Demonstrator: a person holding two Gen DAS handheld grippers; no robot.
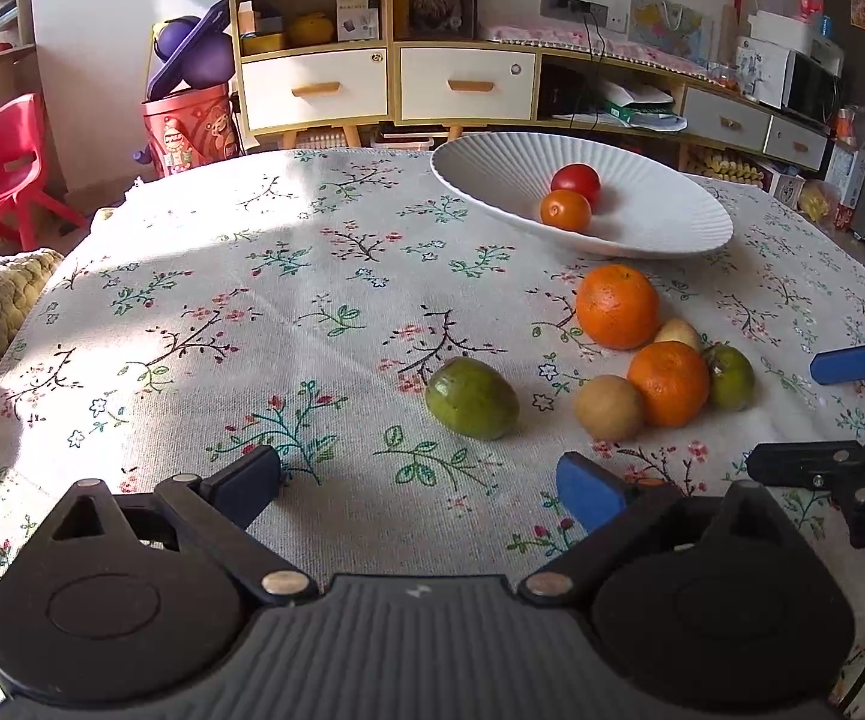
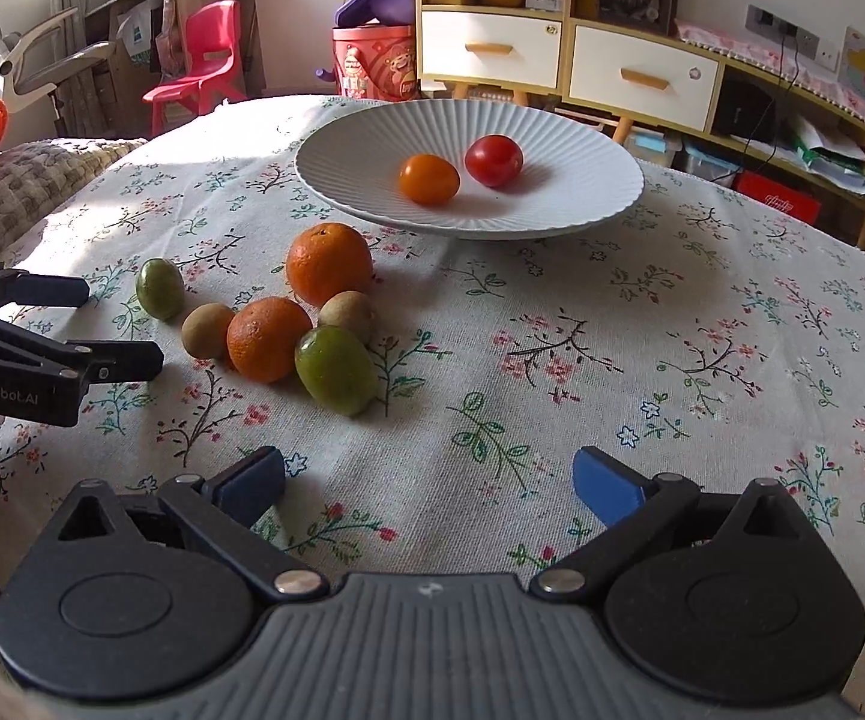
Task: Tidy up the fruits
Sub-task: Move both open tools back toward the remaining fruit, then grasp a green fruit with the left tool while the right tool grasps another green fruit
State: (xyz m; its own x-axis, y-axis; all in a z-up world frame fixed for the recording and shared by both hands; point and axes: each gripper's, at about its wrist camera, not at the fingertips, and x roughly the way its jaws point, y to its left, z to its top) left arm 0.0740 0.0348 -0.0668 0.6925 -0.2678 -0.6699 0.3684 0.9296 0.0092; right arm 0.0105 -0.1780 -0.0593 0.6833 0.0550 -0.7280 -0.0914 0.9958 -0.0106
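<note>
So my left claw [image 1: 426,483] is wide apart and holds nothing, and it hangs low over the flowery tablecloth [image 1: 222,276]. Just ahead of it lies a green fruit [image 1: 472,398], all by itself on the cloth. A bit to the right of that one sits a little pile of fruit. A small brown fruit [image 1: 610,407] is at the front and touches a small orange [image 1: 669,383]. Behind them is a big orange [image 1: 617,306], and a pale fruit [image 1: 678,333] peeks out between the two oranges. Another green fruit [image 1: 731,377] sits on the right side of the pile, right up against the small orange. Farther back on the table is a white plate [image 1: 492,168] with ridges. A round orange fruit [image 1: 565,210] and a red tomato [image 1: 575,182] lie in it, touching each other.

My right claw [image 2: 429,480] is wide apart too and holds nothing. It hangs over a bare bit of cloth, to the right of the pile. From my left camera I see it poke in at the right edge, near the pile but not touching any fruit. Behind the table stands a yellow and white cabinet [image 1: 384,84] with drawers, and a red chair [image 1: 12,168] is far off on the left
</note>
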